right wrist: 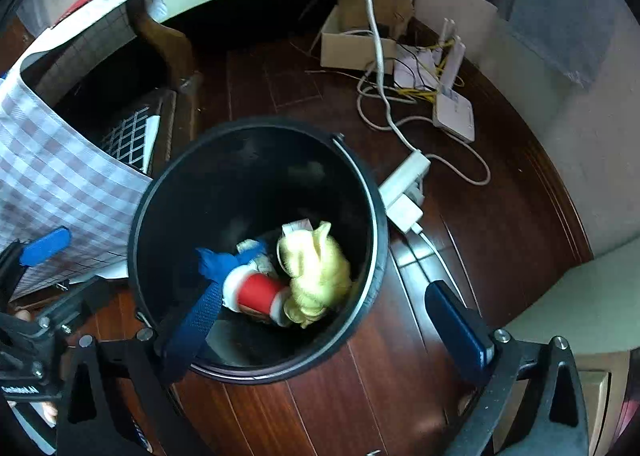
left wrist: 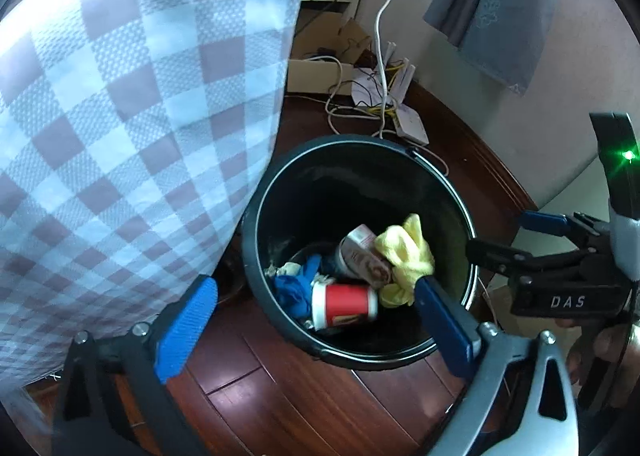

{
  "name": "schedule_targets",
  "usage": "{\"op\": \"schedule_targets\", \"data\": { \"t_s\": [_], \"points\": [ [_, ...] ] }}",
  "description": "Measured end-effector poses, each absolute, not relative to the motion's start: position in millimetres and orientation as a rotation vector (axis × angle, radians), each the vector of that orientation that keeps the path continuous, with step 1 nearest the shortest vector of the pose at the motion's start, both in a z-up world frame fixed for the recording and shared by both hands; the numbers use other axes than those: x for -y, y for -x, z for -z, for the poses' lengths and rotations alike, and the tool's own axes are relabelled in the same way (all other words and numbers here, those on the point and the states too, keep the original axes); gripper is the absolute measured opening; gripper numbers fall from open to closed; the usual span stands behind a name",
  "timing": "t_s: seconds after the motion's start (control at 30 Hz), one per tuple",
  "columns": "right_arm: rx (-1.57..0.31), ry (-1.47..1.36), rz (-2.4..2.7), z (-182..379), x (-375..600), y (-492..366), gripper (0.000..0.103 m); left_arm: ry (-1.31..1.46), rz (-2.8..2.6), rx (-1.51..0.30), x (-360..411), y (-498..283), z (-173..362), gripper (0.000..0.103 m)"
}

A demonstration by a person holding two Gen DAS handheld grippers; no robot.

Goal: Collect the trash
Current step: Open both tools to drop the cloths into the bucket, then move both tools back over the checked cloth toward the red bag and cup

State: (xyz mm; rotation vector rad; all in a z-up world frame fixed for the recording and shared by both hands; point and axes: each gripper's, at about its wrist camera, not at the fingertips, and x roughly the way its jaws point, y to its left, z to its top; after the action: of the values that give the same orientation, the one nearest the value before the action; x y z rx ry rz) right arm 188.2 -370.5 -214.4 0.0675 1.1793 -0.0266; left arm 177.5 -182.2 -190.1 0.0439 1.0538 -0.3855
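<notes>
A black bin (left wrist: 256, 223) stands on the wooden floor, also seen from above in the right wrist view as bin (right wrist: 378, 223). Inside lie a yellow cloth (left wrist: 408, 252), a red and white cup (left wrist: 344, 304), a crumpled blue glove (left wrist: 296, 288) and a small carton (left wrist: 360, 252). The right wrist view shows the same yellow cloth (right wrist: 316, 272), cup (right wrist: 256, 294) and blue glove (right wrist: 224, 260). My left gripper (left wrist: 316, 326) hangs open over the bin's near rim. My right gripper (right wrist: 326, 316) is open above the bin too. Nothing sits between either pair of pads.
A checked cloth (left wrist: 120, 135) hangs down left of the bin and touches its side. Behind the bin lie a power strip (right wrist: 404, 183), a white router (right wrist: 454, 115), loose cables and a cardboard box (right wrist: 352, 43). A wall runs along the right.
</notes>
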Motion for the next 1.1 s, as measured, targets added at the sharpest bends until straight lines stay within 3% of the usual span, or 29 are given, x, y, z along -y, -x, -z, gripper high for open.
{"op": "schedule_targets", "data": {
  "t_s": [1.1],
  "points": [
    [-1.079,-0.043,0.011,172.4,347.6,-159.9,0.102,-0.030,0.326,-0.992,146.5,-155.2,163.0,0.102]
  ]
}}
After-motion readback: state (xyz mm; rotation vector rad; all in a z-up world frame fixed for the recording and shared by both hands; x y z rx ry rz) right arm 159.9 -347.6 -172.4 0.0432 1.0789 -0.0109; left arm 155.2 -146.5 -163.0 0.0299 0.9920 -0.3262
